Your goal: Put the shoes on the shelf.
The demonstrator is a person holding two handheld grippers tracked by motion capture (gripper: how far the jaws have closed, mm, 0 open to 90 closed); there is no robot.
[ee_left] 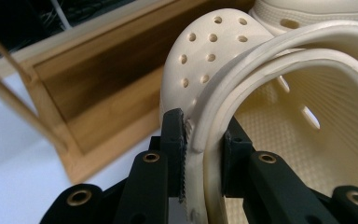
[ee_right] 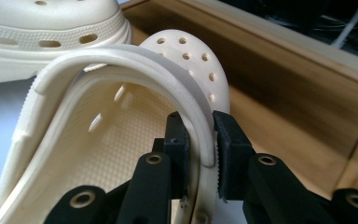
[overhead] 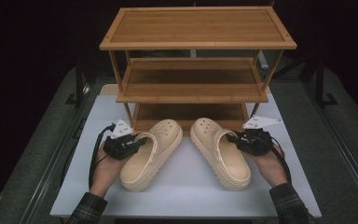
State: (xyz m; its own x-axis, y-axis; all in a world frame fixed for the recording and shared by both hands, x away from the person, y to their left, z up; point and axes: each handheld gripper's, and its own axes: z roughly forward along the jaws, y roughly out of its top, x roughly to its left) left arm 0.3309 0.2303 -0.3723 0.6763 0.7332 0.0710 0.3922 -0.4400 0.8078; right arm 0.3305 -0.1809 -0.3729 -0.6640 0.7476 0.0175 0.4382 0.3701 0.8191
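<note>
Left gripper (ee_left: pixel 204 149) clenched on left clog (overhead: pixel 148 156), right gripper (ee_right: pixel 200 149) on right clog (overhead: pixel 221 151), both just before the rack (overhead: pixel 192 95); I'd lift them level, toes first onto the bottom shelf

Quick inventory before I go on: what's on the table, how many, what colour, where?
clogs: 2, cream; left clog and right clog side by side on the table, toes toward the rack.
rack: 1, brown wood, three tiers, at the far end.
table: 1, white top.
left gripper: black, shut on the left clog's rim.
right gripper: black, shut on the right clog's rim.
sleeves: 2, plaid, at the near edge.
</note>
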